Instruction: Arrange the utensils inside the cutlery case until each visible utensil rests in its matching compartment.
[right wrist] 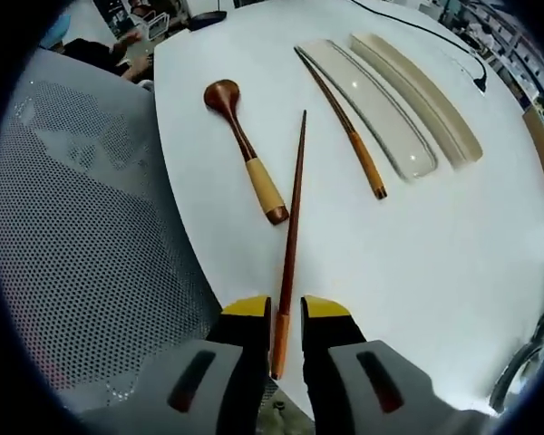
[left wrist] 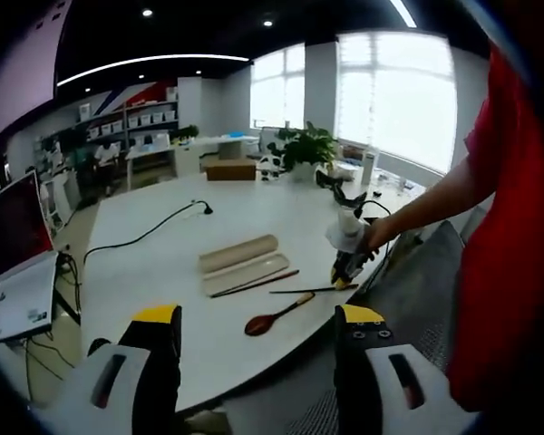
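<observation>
Right tool (right wrist: 285, 313) closed on the near end of one chopstick (right wrist: 292, 217), jaws pinching its lighter handle tip; the shaft runs out over the white tabletop (right wrist: 453, 254) toward the cutlery case tray (right wrist: 367, 104). Second chopstick (right wrist: 343, 122) lies just beside the tray's near edge. Case lid (right wrist: 417, 91) sits on the tray's far side. Wooden spoon (right wrist: 245, 149) rests near the held chopstick, on the side away from the tray.

Left tool (left wrist: 258, 322) open, holding nothing, hovering well back from the tray.

Judgement: chopstick light, stiff, thin, likely to pivot or slip when held at the tip; a grip nearer mid-shaft would steady it. Spoon best taken at the pale handle wrap.
</observation>
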`<state>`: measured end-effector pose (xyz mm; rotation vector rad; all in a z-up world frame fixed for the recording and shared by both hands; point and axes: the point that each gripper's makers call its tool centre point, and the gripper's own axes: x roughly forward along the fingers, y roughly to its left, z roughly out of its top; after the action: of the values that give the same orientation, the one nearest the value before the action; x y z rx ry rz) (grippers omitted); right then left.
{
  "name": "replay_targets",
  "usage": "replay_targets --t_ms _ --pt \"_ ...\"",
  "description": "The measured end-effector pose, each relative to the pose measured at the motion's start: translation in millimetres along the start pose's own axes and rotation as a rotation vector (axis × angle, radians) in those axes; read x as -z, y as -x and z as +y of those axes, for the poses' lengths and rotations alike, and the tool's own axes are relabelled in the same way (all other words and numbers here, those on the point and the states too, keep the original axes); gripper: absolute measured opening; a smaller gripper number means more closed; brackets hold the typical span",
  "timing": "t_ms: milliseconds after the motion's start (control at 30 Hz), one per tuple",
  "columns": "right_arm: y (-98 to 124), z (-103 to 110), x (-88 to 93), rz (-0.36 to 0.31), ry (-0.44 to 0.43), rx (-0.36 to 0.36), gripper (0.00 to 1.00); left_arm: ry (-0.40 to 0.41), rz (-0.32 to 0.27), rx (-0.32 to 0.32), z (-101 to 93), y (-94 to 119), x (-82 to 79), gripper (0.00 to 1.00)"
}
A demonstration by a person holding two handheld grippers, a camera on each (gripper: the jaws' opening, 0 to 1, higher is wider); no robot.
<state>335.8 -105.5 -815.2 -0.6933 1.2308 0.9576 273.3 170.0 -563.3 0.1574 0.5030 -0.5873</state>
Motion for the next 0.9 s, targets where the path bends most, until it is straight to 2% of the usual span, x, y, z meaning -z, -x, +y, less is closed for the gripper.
replay_targets --t_ms 233,267,300,400,533,733,800,833,900 --pt "-4 -3 2.1 0.018 -0.007 0.026 0.03 -0.002 0.004 -0.004 -0.2 0 1.0 0.70" --pt "-4 -8 2.6 0.026 0.054 0.054 0.02 -0.002 0.004 -0.004 -0.6 0 1.2 0.70" --pt "-4 -5 1.8 0.025 0.076 0.045 0.02 -0.001 0.004 -0.004 -0.9 0 1.4 0.70" --pt "-5 -4 2.1 0.064 0.102 0.059 0.01 0.001 0.007 -0.006 -1.6 0 2.5 0.69" --pt "-5 -9 2.5 0.091 0.034 0.003 0.00 -0.004 0.006 -0.005 -3.3 -1 1.8 0.69" --pt "-4 -9 3.5 0.071 -0.021 -0.042 0.00 -0.002 -0.007 -0.019 -0.7 2 0.2 0.69" --pt "-4 -10 2.4 0.067 -0.011 -0.030 0.00 -0.003 -0.005 -0.025 0.5 4 1.1 0.69" --pt "-1 -17 0.4 0.060 0.039 0.009 0.00 -0.005 -0.003 -0.027 1.0 5 1.5 0.69" --pt "4 -14 -3.1 0.047 0.029 -0.012 0.00 -0.005 -0.001 -0.030 2.2 7 2.2 0.69"
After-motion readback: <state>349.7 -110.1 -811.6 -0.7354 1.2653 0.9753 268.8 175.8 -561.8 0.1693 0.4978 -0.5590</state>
